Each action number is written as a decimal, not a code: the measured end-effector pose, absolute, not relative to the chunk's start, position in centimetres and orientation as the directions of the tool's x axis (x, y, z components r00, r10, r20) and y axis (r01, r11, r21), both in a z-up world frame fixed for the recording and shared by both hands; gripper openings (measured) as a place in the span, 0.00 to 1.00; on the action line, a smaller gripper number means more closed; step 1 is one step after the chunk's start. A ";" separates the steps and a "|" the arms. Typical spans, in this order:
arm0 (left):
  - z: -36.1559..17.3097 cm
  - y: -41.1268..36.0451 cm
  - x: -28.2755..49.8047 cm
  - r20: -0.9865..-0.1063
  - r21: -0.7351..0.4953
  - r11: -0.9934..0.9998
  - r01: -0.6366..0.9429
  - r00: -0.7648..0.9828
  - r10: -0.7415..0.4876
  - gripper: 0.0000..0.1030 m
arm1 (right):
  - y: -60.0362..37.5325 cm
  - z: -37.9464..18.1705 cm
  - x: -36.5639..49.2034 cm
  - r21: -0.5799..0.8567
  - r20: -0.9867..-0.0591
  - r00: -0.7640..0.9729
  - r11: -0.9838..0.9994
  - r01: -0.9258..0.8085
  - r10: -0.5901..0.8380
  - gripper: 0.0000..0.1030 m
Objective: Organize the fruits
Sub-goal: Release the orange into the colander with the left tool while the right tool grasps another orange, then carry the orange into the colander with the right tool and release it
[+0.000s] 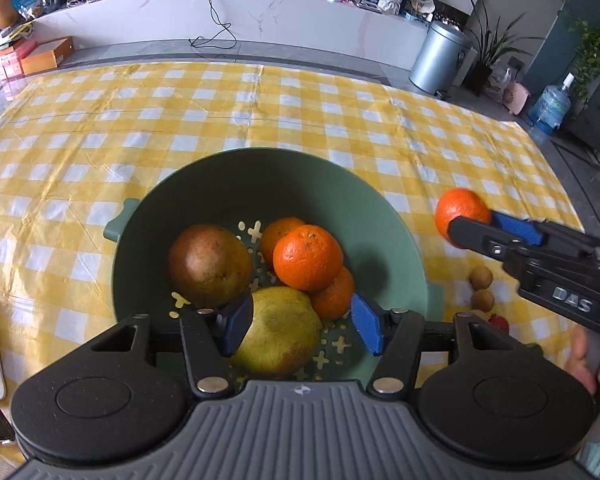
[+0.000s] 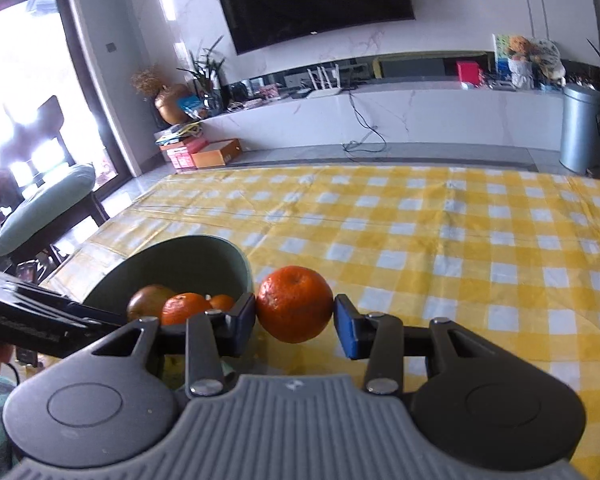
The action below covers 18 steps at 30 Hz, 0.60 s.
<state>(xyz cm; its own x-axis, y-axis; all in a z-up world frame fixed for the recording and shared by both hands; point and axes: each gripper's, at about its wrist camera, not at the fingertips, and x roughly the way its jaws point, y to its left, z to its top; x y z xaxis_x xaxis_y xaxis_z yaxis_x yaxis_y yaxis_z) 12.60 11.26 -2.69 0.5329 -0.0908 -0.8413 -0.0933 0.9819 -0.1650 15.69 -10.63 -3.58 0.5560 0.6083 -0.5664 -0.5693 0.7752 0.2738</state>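
**Carrying the held orange to the bowl**

Your right gripper (image 2: 295, 320) was clamped on an orange (image 2: 295, 304), one pad pressed to each side of it, with the fruit clear of the yellow checked tablecloth (image 2: 480, 248). The green bowl (image 1: 300, 184) lay just left of those fingers. Your left gripper (image 1: 302, 322) stood wide over the bowl — a yellow-green pear (image 1: 278, 330) sat between its pads, the right one clear of it. You needed to keep the squeeze even, pass above the rim, and release low among the fruit.
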 end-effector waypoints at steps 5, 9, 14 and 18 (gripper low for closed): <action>-3.4 11.2 12.3 -0.855 -0.134 0.989 -0.059 0.511 -0.086 0.64 | -8.9 -2.1 13.9 0.239 -0.563 0.517 0.726 -0.645 0.645 0.39; -4.2 12.1 11.9 -0.876 -0.121 0.988 -0.098 0.478 -0.060 0.55 | -7.4 -1.7 13.3 0.197 -0.594 0.468 0.683 -0.704 0.654 0.39; -4.2 13.4 10.9 -0.871 -0.161 0.979 -0.121 0.483 -0.084 0.50 | -4.8 -1.1 13.2 0.132 -0.676 0.366 0.594 -0.793 0.640 0.39; -3.9 14.0 10.3 -0.869 -0.163 0.976 -0.148 0.489 -0.071 0.50 | -2.8 -0.9 13.8 0.113 -0.752 0.289 0.548 -0.829 0.592 0.39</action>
